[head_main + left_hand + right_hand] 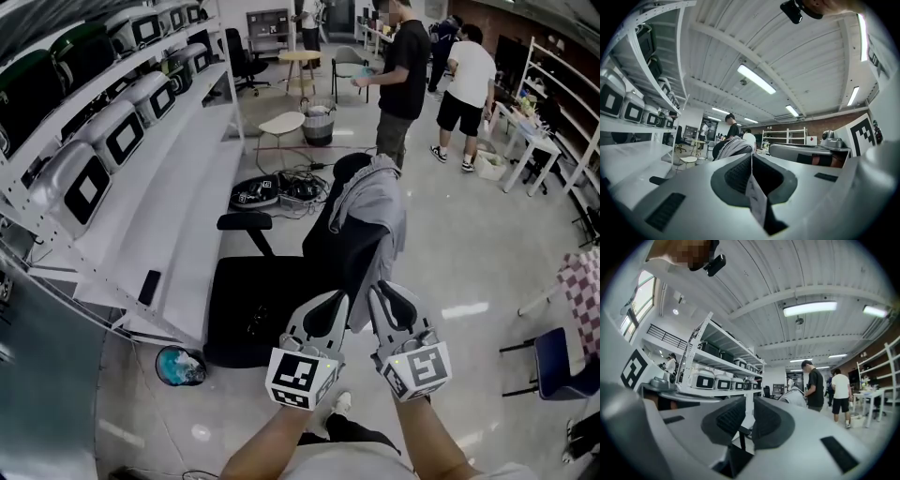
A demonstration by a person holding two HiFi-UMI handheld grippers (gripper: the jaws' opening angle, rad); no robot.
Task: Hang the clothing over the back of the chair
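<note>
A black office chair (258,309) stands in the middle of the floor, with a grey garment (372,202) draped over the top of its backrest (339,251). Both grippers hover side by side in front of the chair, pointing level at it and clear of the cloth. My left gripper (330,305) is shut with nothing in it. The jaws of my right gripper (386,298) stand a narrow gap apart and hold nothing. The left gripper view shows the shut left gripper (751,161) with the garment (733,146) beyond it. In the right gripper view, the garment (797,397) is far past the right gripper (749,413).
White shelving (141,216) with several grey machines runs along the left. Cables and devices (277,190) lie on the floor behind the chair, by a round stool (281,124). People (403,75) stand at the back. A teal object (180,366) lies near the chair; a blue chair (561,361) stands at right.
</note>
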